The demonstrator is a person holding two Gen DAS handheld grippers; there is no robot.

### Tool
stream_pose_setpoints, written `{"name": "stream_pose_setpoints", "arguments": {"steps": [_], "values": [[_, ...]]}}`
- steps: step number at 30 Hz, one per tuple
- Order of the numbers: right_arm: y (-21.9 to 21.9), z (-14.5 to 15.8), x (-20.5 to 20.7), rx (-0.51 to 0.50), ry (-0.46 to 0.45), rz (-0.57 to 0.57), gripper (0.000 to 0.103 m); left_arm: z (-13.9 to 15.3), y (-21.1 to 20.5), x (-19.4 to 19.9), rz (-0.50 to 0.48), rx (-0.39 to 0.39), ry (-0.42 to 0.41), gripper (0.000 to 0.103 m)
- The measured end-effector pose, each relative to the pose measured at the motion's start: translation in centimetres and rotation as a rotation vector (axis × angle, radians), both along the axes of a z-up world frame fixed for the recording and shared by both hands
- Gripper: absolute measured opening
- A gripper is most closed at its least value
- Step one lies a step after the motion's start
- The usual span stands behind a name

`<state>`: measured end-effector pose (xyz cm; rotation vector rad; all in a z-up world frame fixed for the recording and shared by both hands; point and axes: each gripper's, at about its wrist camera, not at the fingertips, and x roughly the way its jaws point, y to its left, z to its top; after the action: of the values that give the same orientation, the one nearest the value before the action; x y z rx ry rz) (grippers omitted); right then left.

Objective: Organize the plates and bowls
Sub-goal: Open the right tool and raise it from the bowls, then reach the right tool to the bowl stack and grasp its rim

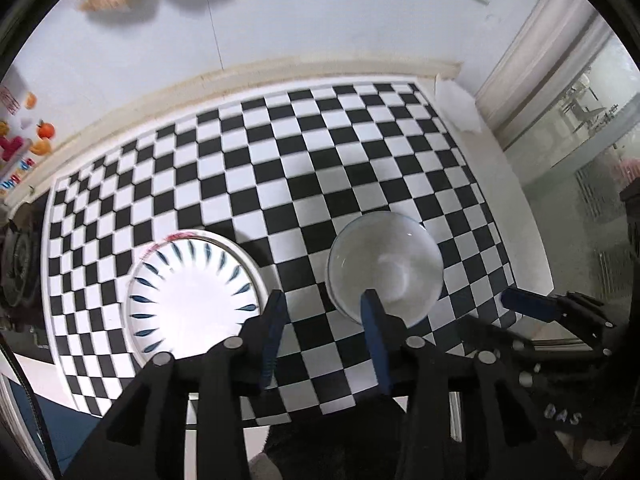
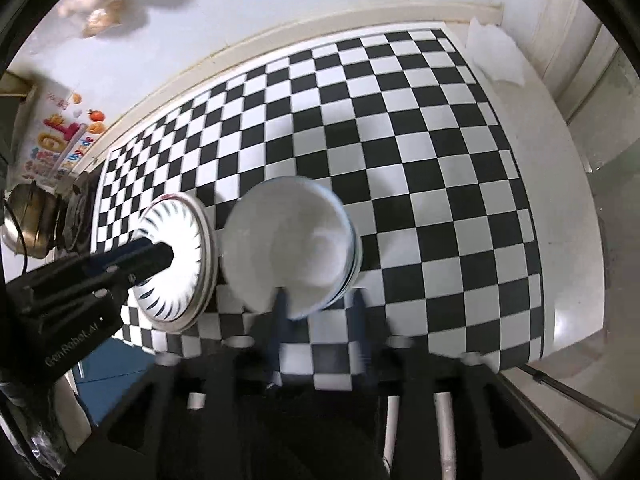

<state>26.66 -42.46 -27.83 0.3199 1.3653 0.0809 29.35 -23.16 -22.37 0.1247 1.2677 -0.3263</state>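
A white plate with blue dashes (image 1: 192, 292) lies on the checkered cloth (image 1: 280, 152), on top of another plate whose pink rim shows. A white bowl (image 1: 386, 268) stands to its right. My left gripper (image 1: 322, 304) is open and empty, above the cloth between plate and bowl. In the right wrist view the bowl (image 2: 288, 240) sits just ahead of my right gripper (image 2: 320, 300), which is open and empty. The plate stack (image 2: 176, 256) is to its left, with the left gripper (image 2: 152, 258) over it. The right gripper (image 1: 516, 304) shows at the right of the left wrist view.
The cloth covers a white counter against a white wall. A gas hob (image 1: 18, 264) and a metal kettle (image 2: 28, 220) stand at the left edge. A white folded cloth (image 2: 496, 56) lies at the far right corner. The counter drops off at the right edge (image 2: 580, 240).
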Motion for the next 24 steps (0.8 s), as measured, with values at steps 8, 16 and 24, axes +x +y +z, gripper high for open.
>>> {"name": "stream_pose_setpoints", "arguments": {"steps": [8, 16, 24], "values": [[1.8, 5.3, -4.0, -0.072, -0.095, -0.014, 0.085, 3.4, 2.5, -2.8, 0.025, -0.028, -0.077, 0.084], [2.5, 9.5, -7.0, -0.102, -0.167, -0.049, 0.087, 6.7, 4.3, -5.8, 0.053, -0.027, -0.142, 0.086], [2.9, 13.7, -9.2, -0.176, -0.254, -0.069, 0.088, 8.8, 5.6, -8.0, 0.07, -0.042, -0.164, 0.086]]}}
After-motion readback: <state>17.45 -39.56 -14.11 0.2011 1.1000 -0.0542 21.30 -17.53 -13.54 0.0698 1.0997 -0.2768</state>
